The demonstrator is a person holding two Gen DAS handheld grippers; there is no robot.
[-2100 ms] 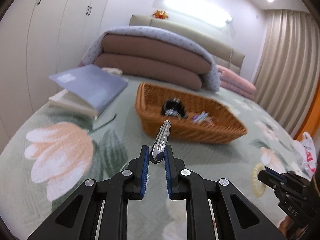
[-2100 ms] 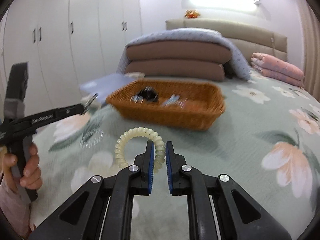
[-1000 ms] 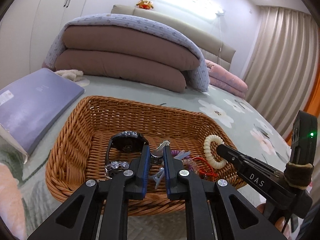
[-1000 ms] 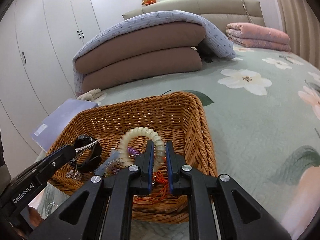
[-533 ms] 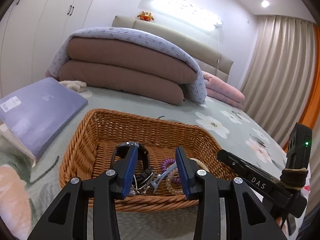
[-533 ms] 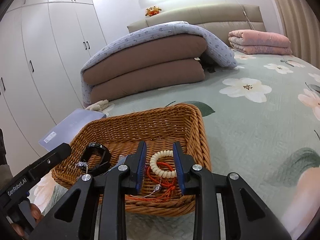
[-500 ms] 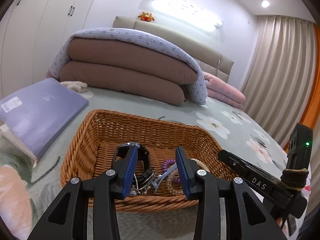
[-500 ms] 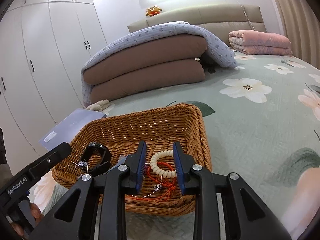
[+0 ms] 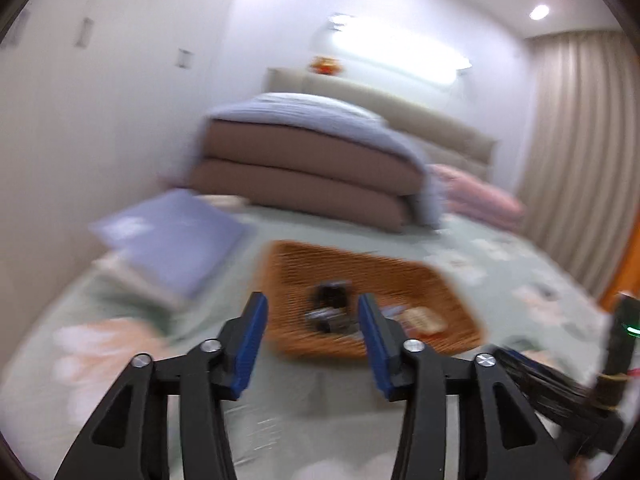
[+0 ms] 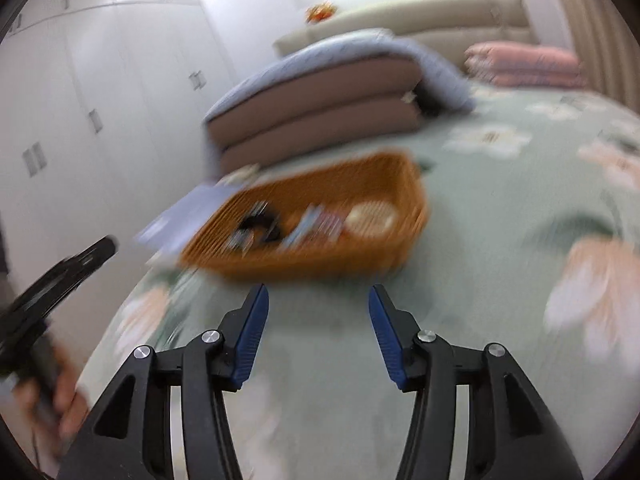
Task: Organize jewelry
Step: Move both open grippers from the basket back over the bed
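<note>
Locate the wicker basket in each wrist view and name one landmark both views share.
Left wrist view: the wicker basket sits lower centre, just beyond the open fingertips, blurred.
Right wrist view: the wicker basket sits centre, left of middle, above the fingertips, tilted in the frame.
Shared landmark: the folded brown bedding behind the basket.

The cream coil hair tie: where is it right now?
In the right wrist view the cream coil hair tie lies inside the wicker basket, at its right end, beside the blurred jewelry pile.

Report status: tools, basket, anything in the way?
Left tool and right tool both opening, nothing between the pads. Basket on bed, coil bracelet inside. Frames blurred; nothing in the way.
</note>
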